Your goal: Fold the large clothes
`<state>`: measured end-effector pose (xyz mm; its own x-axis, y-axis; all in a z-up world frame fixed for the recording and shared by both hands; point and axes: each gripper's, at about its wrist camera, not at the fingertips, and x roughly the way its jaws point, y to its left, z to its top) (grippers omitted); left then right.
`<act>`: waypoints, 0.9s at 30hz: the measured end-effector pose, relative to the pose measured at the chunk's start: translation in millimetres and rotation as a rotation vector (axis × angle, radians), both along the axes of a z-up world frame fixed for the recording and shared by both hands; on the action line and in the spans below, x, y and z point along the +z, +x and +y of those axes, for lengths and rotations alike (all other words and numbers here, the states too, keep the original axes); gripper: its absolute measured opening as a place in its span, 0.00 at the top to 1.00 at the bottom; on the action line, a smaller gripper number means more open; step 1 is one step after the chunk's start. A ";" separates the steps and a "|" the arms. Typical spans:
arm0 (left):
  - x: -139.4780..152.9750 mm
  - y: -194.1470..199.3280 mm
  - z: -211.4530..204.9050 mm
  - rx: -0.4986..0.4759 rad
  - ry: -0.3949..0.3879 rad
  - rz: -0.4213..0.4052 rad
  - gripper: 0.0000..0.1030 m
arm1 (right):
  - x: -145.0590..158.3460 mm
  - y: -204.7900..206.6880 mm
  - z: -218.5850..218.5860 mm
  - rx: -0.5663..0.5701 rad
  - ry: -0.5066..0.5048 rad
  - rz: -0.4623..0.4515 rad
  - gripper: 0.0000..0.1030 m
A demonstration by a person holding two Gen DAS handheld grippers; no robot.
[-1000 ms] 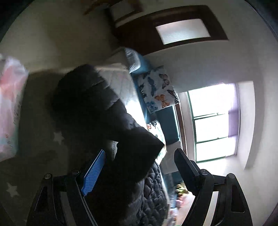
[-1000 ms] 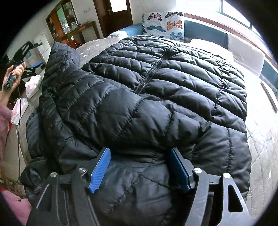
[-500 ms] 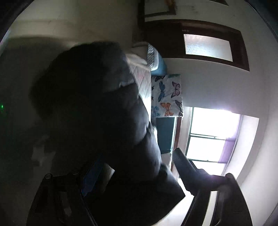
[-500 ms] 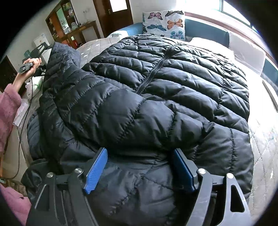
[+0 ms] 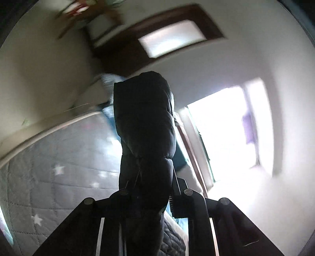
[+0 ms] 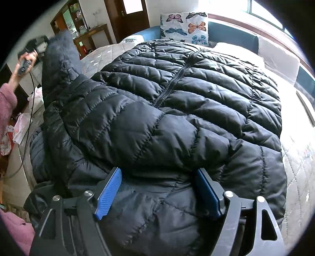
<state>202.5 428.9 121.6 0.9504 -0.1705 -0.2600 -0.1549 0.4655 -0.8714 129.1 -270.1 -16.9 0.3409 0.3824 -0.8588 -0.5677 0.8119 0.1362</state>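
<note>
A large black quilted puffer jacket point(image 6: 177, 98) lies spread over the bed, zipper up. My left gripper point(image 5: 149, 189) is shut on the jacket's sleeve point(image 5: 143, 122) and holds it raised in the air; the sleeve also shows lifted at the left of the right wrist view point(image 6: 59, 59). My right gripper point(image 6: 157, 187) is open, its blue-padded fingers point(image 6: 109, 193) resting astride the jacket's near part without pinching it.
The grey star-quilted bed cover point(image 6: 301, 177) shows to the right of the jacket and in the left wrist view point(image 5: 59, 167). A butterfly pillow point(image 6: 185, 25) and white cushions point(image 6: 275, 51) stand at the bed's far side. A wooden door point(image 6: 128, 15) and shelves point(image 6: 78, 29) are behind.
My left gripper closed on the sleeve and lifted it up away from the bed. The right gripper stayed nearly still on the jacket.
</note>
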 end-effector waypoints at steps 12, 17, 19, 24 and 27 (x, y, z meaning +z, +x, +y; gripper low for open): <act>150.8 -57.7 -233.8 -0.370 0.459 -0.200 0.80 | 36.6 -21.2 -17.2 -0.002 0.060 -0.092 0.18; 151.3 -100.1 -353.7 -0.478 0.624 -0.204 0.80 | 46.2 -38.4 -36.3 -0.012 0.110 -0.123 0.18; 139.2 -141.5 -418.5 -0.524 0.657 -0.209 0.80 | 47.6 -42.8 -42.3 -0.019 0.126 -0.127 0.18; 84.9 -164.5 -538.1 -0.684 0.686 -0.175 0.80 | 45.3 -50.8 -57.8 -0.042 0.160 -0.126 0.18; 37.8 -160.3 -598.2 -0.783 0.666 -0.118 0.80 | 43.9 -55.6 -72.9 -0.071 0.170 -0.126 0.18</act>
<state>42.2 -169.3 159.4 0.6610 -0.6076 -0.4403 0.4685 0.7926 -0.3904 73.5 -343.0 27.0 0.4723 0.4896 -0.7330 -0.5313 0.8216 0.2065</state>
